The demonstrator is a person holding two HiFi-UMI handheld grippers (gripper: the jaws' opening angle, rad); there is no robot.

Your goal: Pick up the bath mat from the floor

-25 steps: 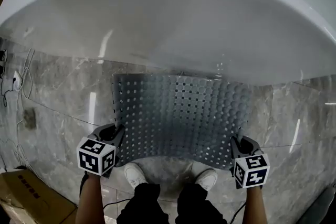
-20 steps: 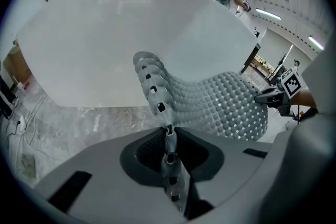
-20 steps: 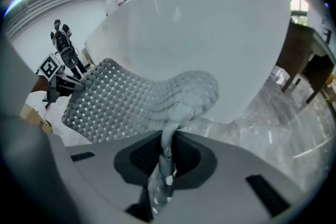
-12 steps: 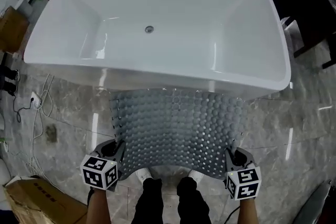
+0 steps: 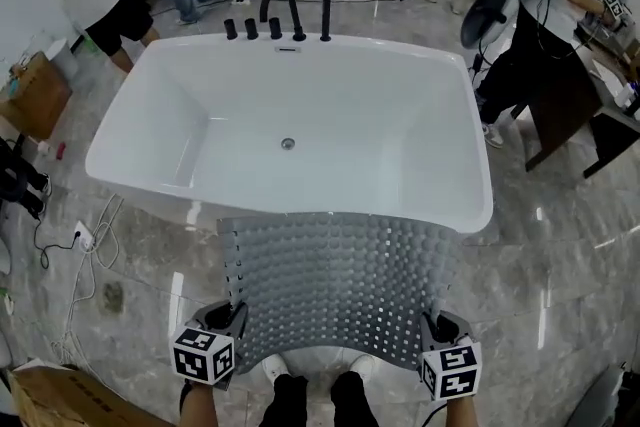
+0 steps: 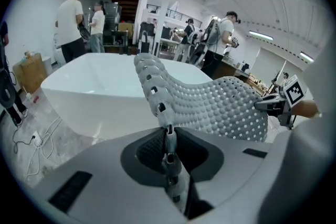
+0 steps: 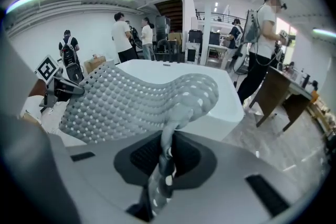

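Note:
The bath mat [image 5: 340, 280] is a grey rubbery sheet with rows of bumps and small holes. It hangs stretched in the air between my two grippers, its far edge near the bathtub's front rim. My left gripper [image 5: 232, 318] is shut on the mat's near left corner; my right gripper [image 5: 437, 325] is shut on the near right corner. In the left gripper view the mat [image 6: 210, 102] runs out from the pinched jaws, with the other gripper's marker cube at far right. In the right gripper view the mat [image 7: 136, 97] rises from the shut jaws in the same way.
A white freestanding bathtub [image 5: 150, 130] with black taps [image 5: 280, 15] stands just beyond the mat. Grey marble floor [image 5: 560, 295] lies all round. Cables and a socket strip [image 5: 80, 240] lie at left, a cardboard box [image 5: 50, 395] at bottom left. People stand behind and at right.
The view has pulled up and back: the tub, first a close rim, now shows whole with the room behind it. Both grippers keep their hold on the mat's near corners.

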